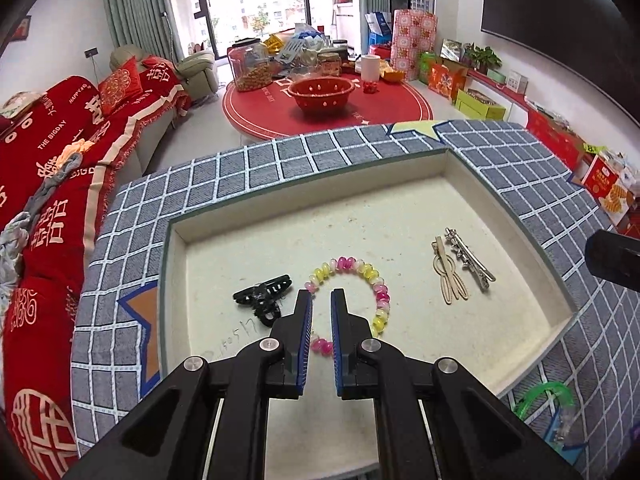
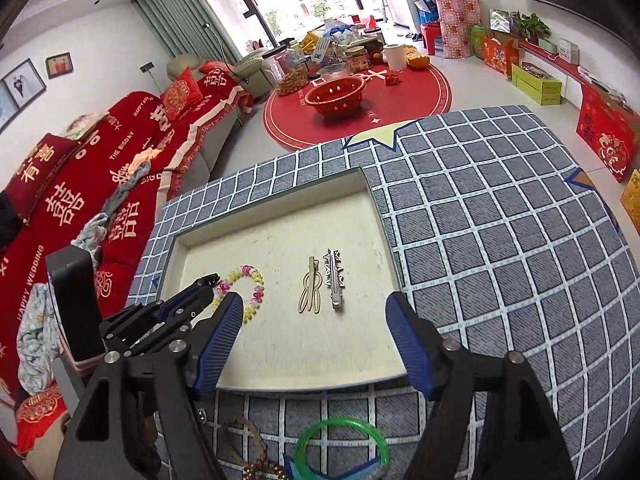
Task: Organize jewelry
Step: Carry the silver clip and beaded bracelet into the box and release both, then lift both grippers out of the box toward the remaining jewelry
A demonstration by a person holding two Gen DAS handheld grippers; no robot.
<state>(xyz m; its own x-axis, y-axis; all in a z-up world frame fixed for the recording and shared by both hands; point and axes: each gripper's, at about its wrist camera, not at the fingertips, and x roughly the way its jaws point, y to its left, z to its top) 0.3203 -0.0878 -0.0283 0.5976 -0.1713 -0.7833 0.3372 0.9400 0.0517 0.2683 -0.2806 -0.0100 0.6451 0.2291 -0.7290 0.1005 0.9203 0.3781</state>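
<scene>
The grid-pattern cloth (image 1: 360, 152) carries the shallow cream tray (image 1: 304, 208). Right gripper (image 2: 314, 314) hangs wide open at the tray's 6 o'clock edge, holding nothing. Left gripper (image 1: 321, 300) is nearly closed over the bead bracelet (image 1: 360, 276); its fingers hide part of the ring, so a grasp cannot be told. The black claw clip (image 1: 264, 296) lies at the bracelet's 9 o'clock. At its 3 o'clock, the silver barrette (image 2: 335, 278) and gold clip (image 2: 310, 290) point 12 to 6.

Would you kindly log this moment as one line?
left hand-held gripper: nearly shut over bracelet | right hand-held gripper: open, empty | tray: claw clip, two hair clips
</scene>
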